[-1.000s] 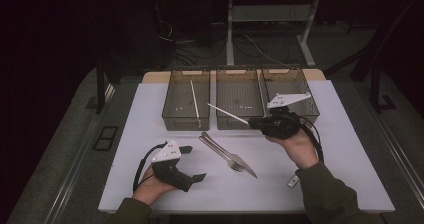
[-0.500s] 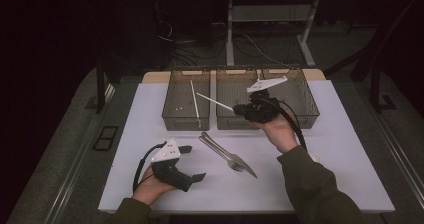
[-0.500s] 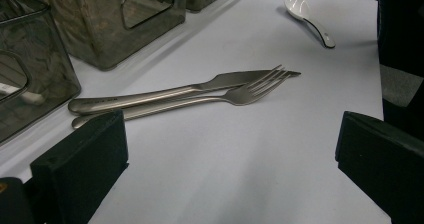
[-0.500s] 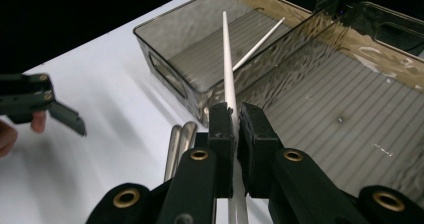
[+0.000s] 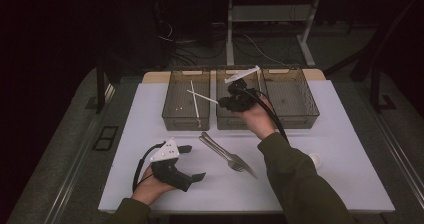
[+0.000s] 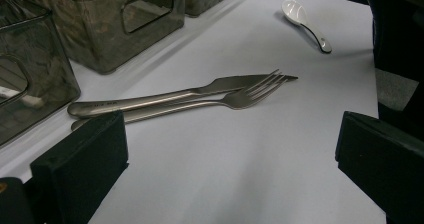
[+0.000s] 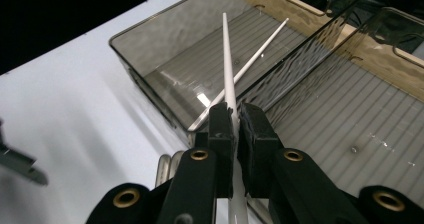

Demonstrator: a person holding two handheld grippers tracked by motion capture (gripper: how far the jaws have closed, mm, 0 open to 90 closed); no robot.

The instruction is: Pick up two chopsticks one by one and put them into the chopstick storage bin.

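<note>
While the right claw (image 7: 234, 129) pinches a chopstick (image 7: 228, 69), fork (image 6: 240, 96) and knife (image 6: 165, 96) lie nearby.

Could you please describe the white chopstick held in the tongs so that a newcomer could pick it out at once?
Find the row of three smoky clear bins at the table's far edge. Above the wall between the left and middle bins, the right tongs are shut on a thin white chopstick that points out over the left bin. Its twin lies flat inside that bin; this one is lifted and clamped.
</note>
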